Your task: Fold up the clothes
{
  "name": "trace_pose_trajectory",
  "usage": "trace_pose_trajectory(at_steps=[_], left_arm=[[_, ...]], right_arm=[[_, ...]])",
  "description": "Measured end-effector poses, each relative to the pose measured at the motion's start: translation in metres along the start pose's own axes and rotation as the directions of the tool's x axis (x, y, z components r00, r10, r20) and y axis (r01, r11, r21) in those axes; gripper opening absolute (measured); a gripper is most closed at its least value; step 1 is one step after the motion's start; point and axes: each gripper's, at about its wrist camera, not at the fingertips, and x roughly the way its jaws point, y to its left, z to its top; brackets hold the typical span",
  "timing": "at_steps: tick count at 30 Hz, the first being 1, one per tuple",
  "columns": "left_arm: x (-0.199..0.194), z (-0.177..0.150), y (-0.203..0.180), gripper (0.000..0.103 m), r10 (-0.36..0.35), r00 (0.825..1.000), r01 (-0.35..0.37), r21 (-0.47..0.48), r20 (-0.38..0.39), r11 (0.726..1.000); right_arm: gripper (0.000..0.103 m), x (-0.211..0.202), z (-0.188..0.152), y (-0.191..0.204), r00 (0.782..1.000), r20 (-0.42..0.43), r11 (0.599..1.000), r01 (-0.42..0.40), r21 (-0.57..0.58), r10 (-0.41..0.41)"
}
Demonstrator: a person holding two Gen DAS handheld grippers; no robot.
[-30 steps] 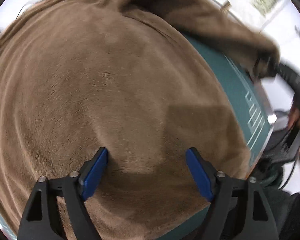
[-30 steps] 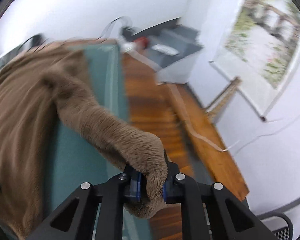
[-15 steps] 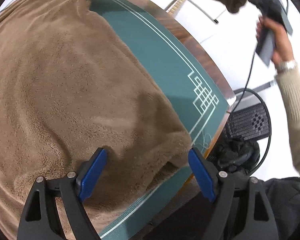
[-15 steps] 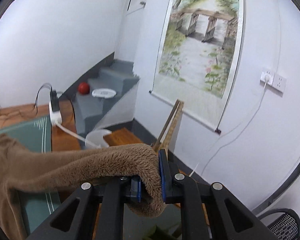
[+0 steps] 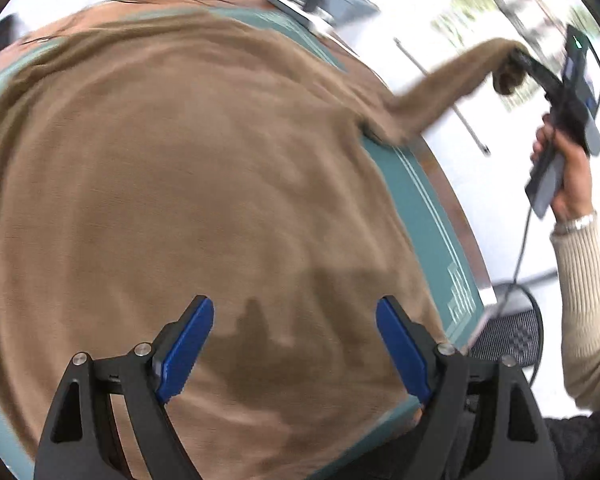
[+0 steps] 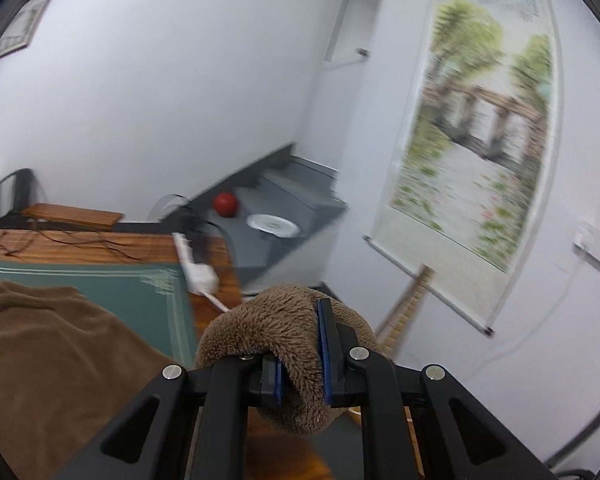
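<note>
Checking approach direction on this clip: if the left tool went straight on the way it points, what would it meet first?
The brown fleece garment. The left tool stands open and aims at the garment's spread body on the green mat, nothing between. How far off the fabric lies is unclear.

One garment observed: a brown fleece garment (image 5: 188,184) of plush, short-pile fabric. Its body lies spread flat across the green-matted tabletop (image 5: 424,200), with shallow ripples in the surface and its near edge at the tabletop's front edge. One sleeve (image 5: 444,84) is raised off the surface and drawn out taut to the right, beyond the tabletop's edge. The sleeve cuff (image 6: 284,328) is bunched and folded over, clamped in the right hand-held gripper (image 6: 300,372).
</note>
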Motion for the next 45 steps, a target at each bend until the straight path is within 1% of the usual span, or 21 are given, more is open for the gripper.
trace_pose_trajectory(at_steps=[3,6,8,10,11,12,14,15,18,21,23,25,28,31,33,35,37,38,41,43,45], left_arm=[[-0.012,0.006,0.033,0.086,0.03,0.999,-0.028,-0.066,0.034,0.997],[-0.021,0.01,0.07,0.086,0.052,0.997,-0.045,-0.137,0.05,0.99],[-0.016,0.012,0.082,0.086,0.061,0.997,-0.051,-0.173,0.055,0.984],[-0.014,0.015,0.096,0.086,0.069,0.996,-0.055,-0.21,0.06,0.976],[-0.015,0.016,0.103,0.086,0.07,0.996,-0.054,-0.225,0.063,0.973],[-0.013,0.018,0.108,0.086,0.066,0.996,-0.049,-0.238,0.066,0.97],[-0.009,0.023,0.117,0.086,0.06,0.996,-0.038,-0.265,0.073,0.963],[-0.008,0.025,0.122,0.086,0.057,0.996,-0.033,-0.277,0.076,0.96],[-0.004,0.031,0.133,0.086,0.04,0.997,-0.016,-0.303,0.072,0.953],[0.002,0.039,0.139,0.086,0.025,0.998,-0.003,-0.317,0.065,0.948],[0.007,0.045,0.138,0.086,0.012,0.998,0.008,-0.314,0.062,0.95],[0.013,0.052,0.135,0.086,0.005,0.998,0.012,-0.303,0.056,0.953],[0.02,0.062,0.131,0.086,-0.007,0.999,0.021,-0.287,0.048,0.958],[0.025,0.069,0.126,0.086,-0.02,0.999,0.031,-0.274,0.043,0.961],[0.027,0.073,0.122,0.086,-0.029,0.999,0.038,-0.262,0.039,0.964],[0.027,0.076,0.118,0.086,-0.038,0.999,0.045,-0.251,0.035,0.967],[0.027,0.08,0.114,0.086,-0.051,0.998,0.057,-0.238,0.031,0.97],[0.027,0.081,0.111,0.086,-0.054,0.998,0.06,-0.229,0.032,0.972],[0.024,0.085,0.11,0.086,-0.055,0.998,0.062,-0.221,0.038,0.973],[0.024,0.086,0.113,0.086,-0.061,0.997,0.069,-0.235,0.038,0.97],[0.024,0.086,0.119,0.086,-0.065,0.997,0.073,-0.258,0.038,0.963]], right_arm=[[0.014,-0.001,0.015,0.055,0.996,0.028,0.995,-0.084,-0.062,0.086],[0.014,-0.006,0.017,0.11,0.98,0.031,0.97,-0.188,-0.156,0.196],[0.015,-0.009,0.011,0.157,0.947,-0.007,0.915,-0.312,-0.255,0.321],[0.018,-0.01,0.001,0.196,0.91,-0.068,0.85,-0.407,-0.336,0.409],[0.026,-0.011,-0.01,0.215,0.888,-0.119,0.808,-0.453,-0.375,0.443],[0.045,-0.012,-0.02,0.234,0.864,-0.172,0.762,-0.5,-0.411,0.474],[0.074,-0.016,-0.042,0.256,0.835,-0.232,0.7,-0.546,-0.46,0.499],[0.076,-0.021,-0.056,0.264,0.824,-0.251,0.668,-0.56,-0.49,0.508],[0.076,-0.028,-0.084,0.267,0.801,-0.314,0.611,-0.594,-0.524,0.509],[0.076,-0.029,-0.099,0.253,0.772,-0.374,0.6,-0.635,-0.486,0.514],[0.076,-0.029,-0.104,0.239,0.748,-0.404,0.606,-0.664,-0.439,0.526],[0.076,-0.03,-0.106,0.224,0.711,-0.446,0.608,-0.7,-0.374,0.544],[0.076,-0.029,-0.105,0.201,0.583,-0.521,0.575,-0.793,-0.2,0.623],[0.076,-0.025,-0.1,0.183,0.514,-0.519,0.578,-0.815,-0.048,0.683],[0.076,-0.016,-0.096,0.175,0.489,-0.495,0.591,-0.804,0.064,0.718],[0.076,-0.007,-0.092,0.171,0.504,-0.469,0.62,-0.774,0.126,0.725],[0.076,0.001,-0.091,0.17,0.554,-0.462,0.674,-0.725,0.142,0.693],[0.076,0.006,-0.092,0.172,0.596,-0.478,0.723,-0.679,0.129,0.645],[0.076,0.017,-0.095,0.177,0.667,-0.493,0.796,-0.599,0.09,0.558],[0.076,0.02,-0.095,0.189,0.699,-0.496,0.819,-0.571,0.047,0.516],[0.076,0.022,-0.099,0.205,0.711,-0.509,0.824,-0.566,-0.005,0.485]])
